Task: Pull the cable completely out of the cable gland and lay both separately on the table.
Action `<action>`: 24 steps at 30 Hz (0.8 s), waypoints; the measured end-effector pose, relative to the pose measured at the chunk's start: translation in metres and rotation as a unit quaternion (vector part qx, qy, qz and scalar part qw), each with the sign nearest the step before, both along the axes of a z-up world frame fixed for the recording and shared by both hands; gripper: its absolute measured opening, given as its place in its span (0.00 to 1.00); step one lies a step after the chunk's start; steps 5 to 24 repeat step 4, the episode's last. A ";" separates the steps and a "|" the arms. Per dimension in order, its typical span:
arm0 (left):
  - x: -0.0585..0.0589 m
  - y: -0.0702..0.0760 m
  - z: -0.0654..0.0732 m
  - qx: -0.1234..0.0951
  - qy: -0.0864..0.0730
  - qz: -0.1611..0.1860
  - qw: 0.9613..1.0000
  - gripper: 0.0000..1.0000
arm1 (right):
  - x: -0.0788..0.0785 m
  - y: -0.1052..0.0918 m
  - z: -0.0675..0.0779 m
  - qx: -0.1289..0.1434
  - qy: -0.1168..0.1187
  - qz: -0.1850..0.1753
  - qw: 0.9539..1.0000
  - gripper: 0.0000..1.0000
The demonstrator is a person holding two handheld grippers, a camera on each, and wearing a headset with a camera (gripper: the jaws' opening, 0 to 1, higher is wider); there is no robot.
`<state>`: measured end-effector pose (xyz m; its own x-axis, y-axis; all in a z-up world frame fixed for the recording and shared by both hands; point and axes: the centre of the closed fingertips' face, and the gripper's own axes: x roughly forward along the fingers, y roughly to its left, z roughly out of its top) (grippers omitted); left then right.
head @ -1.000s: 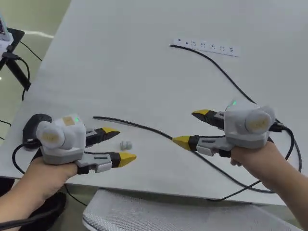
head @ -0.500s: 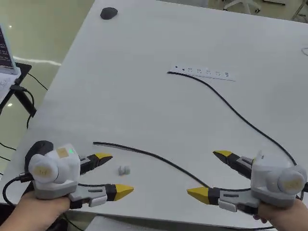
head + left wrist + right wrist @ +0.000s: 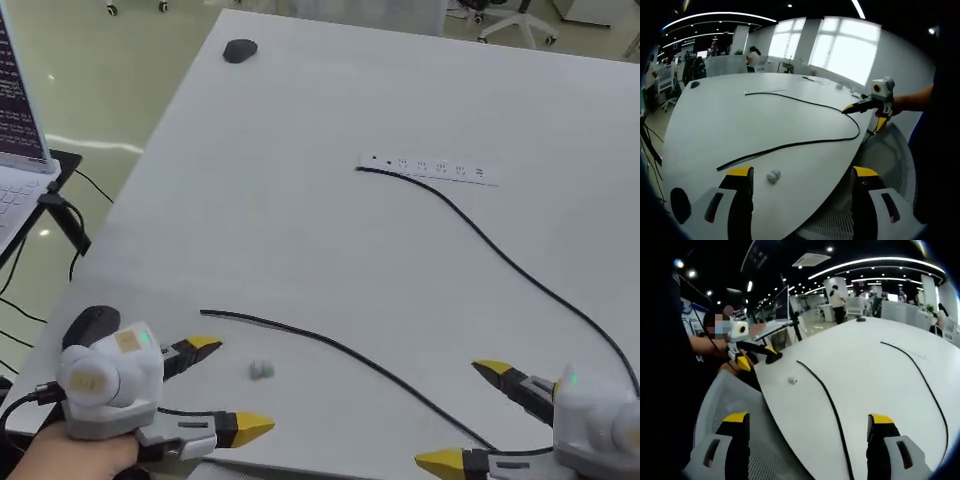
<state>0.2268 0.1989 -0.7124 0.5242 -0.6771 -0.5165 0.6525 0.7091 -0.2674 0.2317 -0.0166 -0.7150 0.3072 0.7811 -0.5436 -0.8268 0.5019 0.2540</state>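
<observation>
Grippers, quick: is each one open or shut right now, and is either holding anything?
Left gripper: open, holding nothing.
Right gripper: open, holding nothing.

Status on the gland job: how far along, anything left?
Done: the cable is out of the cable gland, and the two lie apart on the table. In hand: nothing. The left gripper and right gripper are both open and empty, near the table's front edge. Left: nothing visible; the job looks complete.
</observation>
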 end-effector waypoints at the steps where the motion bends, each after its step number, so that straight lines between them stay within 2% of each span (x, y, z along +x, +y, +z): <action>1: 0.000 0.002 -0.002 0.004 0.005 0.001 1.000 0.83 | -0.001 -0.001 -0.003 -0.007 -0.002 0.004 1.000 0.99; 4: -0.003 0.006 -0.006 0.017 0.016 0.002 1.000 0.87 | -0.006 -0.003 -0.009 -0.015 0.006 0.016 1.000 0.99; 24: -0.003 0.006 -0.006 0.017 0.016 0.002 1.000 0.87 | -0.006 -0.003 -0.009 -0.015 0.006 0.016 1.000 0.99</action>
